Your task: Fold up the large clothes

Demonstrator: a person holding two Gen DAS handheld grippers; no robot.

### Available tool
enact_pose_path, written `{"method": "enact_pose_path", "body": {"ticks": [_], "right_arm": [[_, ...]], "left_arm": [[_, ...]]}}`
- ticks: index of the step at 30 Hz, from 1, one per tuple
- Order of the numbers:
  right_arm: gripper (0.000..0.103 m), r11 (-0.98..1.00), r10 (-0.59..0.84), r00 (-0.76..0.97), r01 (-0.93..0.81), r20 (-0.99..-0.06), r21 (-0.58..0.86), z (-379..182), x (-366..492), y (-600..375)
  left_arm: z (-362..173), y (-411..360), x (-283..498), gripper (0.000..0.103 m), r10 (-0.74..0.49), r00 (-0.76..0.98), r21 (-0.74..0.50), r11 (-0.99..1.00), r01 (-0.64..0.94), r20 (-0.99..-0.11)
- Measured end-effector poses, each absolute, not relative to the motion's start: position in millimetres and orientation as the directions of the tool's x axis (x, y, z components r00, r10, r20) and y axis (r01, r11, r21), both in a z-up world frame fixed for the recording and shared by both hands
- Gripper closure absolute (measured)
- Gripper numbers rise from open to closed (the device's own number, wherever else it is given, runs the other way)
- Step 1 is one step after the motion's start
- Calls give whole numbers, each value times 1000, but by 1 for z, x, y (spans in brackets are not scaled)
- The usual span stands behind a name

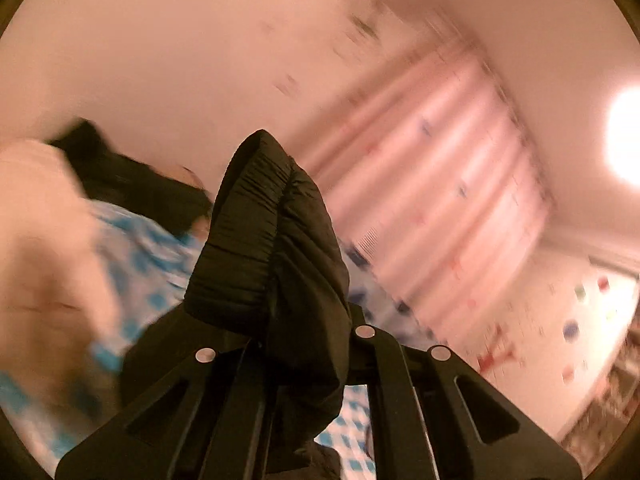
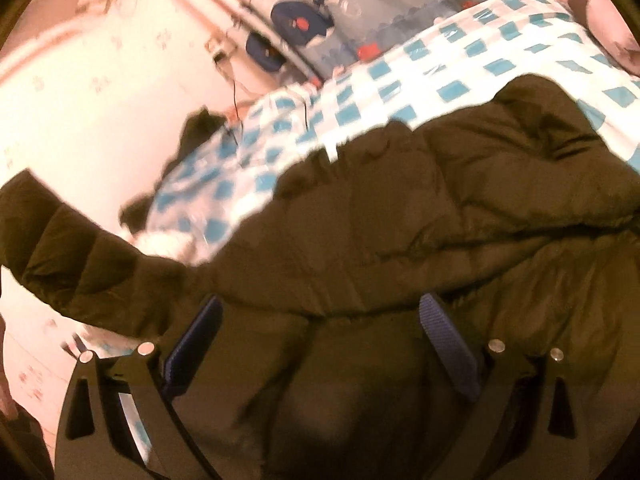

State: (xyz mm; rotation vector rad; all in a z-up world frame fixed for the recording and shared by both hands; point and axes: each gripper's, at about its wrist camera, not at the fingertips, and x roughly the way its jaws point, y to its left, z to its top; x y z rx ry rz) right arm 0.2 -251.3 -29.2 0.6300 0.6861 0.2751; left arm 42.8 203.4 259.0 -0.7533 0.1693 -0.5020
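A large dark padded jacket [image 2: 400, 220] lies spread on a bed with a blue-and-white checked sheet [image 2: 420, 68]. My left gripper [image 1: 292, 344] is shut on a cuffed end of the jacket [image 1: 264, 232] and holds it raised, pointing up toward the wall. My right gripper [image 2: 320, 312] is open, its blue-padded fingers [image 2: 196, 340] wide apart over the jacket's body, which fills the space between them. One sleeve [image 2: 60, 248] stretches off to the left.
The checked sheet [image 1: 144, 248] shows under the raised cuff in the left wrist view. A pink curtain [image 1: 440, 200] and bright lamp [image 1: 624, 136] are on the right. A wall [image 2: 80, 100] and a patterned curtain [image 2: 340, 0] stand behind the bed.
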Motion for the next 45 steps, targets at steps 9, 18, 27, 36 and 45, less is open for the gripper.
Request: {"method": "enact_pose_path", "body": {"ticks": [9, 18, 27, 36, 45], "right_arm": [[8, 598, 327, 873, 104, -361, 794, -14, -22, -344], [8, 354, 202, 943, 181, -264, 918, -26, -48, -435], [8, 228, 219, 944, 198, -248, 953, -47, -48, -451], [8, 274, 226, 940, 191, -256, 943, -40, -45, -449], [7, 566, 459, 829, 3, -319, 824, -11, 33, -382]], "left_arm": [[201, -59, 109, 101, -736, 657, -599, 604, 526, -165], [-13, -229, 127, 101, -727, 422, -513, 684, 519, -542], [-90, -289, 112, 50, -585, 214, -339, 687, 642, -782], [-9, -231, 110, 20, -626, 279, -350, 689, 634, -728], [4, -38, 139, 15, -548, 485, -394, 833, 387, -681]]}}
